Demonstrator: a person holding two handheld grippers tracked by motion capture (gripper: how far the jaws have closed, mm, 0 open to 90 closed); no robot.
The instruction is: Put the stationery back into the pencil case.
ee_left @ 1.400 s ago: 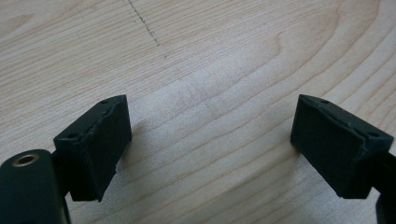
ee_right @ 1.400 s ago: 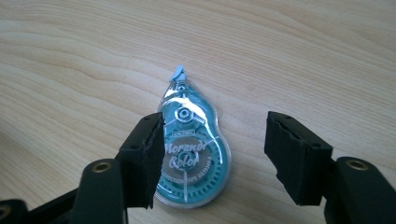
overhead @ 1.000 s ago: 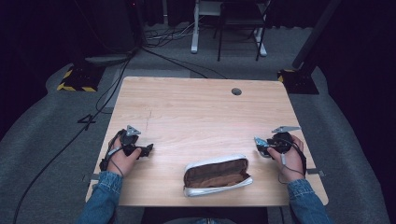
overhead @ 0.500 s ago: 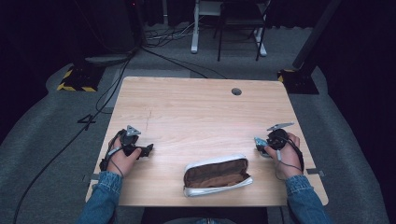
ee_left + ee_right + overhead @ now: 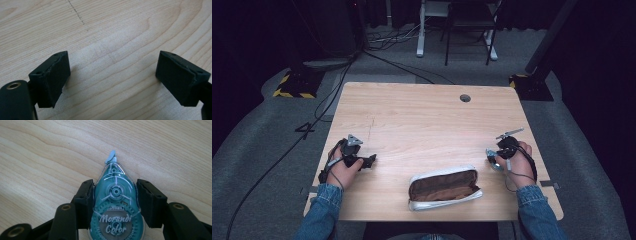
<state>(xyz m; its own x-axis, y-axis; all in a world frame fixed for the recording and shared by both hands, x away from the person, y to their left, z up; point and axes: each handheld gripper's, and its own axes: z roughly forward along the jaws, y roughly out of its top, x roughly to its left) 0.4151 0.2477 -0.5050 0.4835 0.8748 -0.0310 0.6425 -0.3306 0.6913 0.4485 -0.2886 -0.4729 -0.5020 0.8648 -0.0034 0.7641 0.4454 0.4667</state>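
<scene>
A light wooden worktop has a round cable hole near its far edge. On its near edge lies an open grey pencil pouch with brown lining. Beyond, cables cross the grey floor.

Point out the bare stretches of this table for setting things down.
The light wooden table lies bare from the round cable hole down to the open brown-lined silver pouch, and between both hands. Only the near edge around the pouch is taken.
</scene>
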